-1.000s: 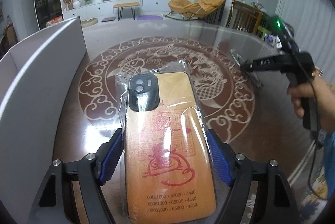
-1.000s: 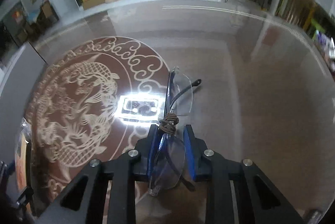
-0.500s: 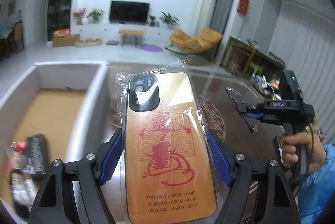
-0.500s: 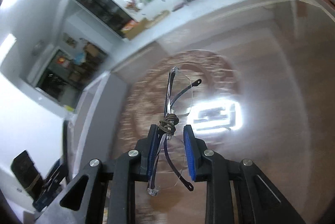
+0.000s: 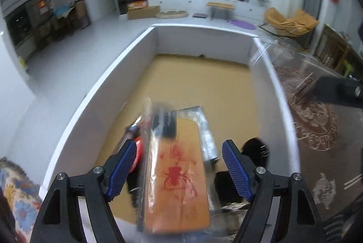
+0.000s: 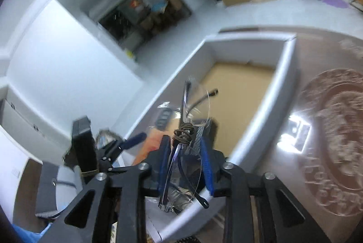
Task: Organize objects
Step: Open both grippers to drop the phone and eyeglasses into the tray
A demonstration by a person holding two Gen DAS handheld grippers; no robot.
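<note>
The left claw point(image 5: 179, 171) was wide open, its blue pads point(image 5: 120, 170) far apart. The right claw point(image 6: 185, 167) was squeezed nearly shut, gripping something thin.

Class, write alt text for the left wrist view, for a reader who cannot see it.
An orange phone case in clear wrap, blurred, sits between the open blue-padded fingers of the left gripper, over a white-walled box with a tan floor. Other items in the box are too blurred to name; a patterned table lies at right.
</note>
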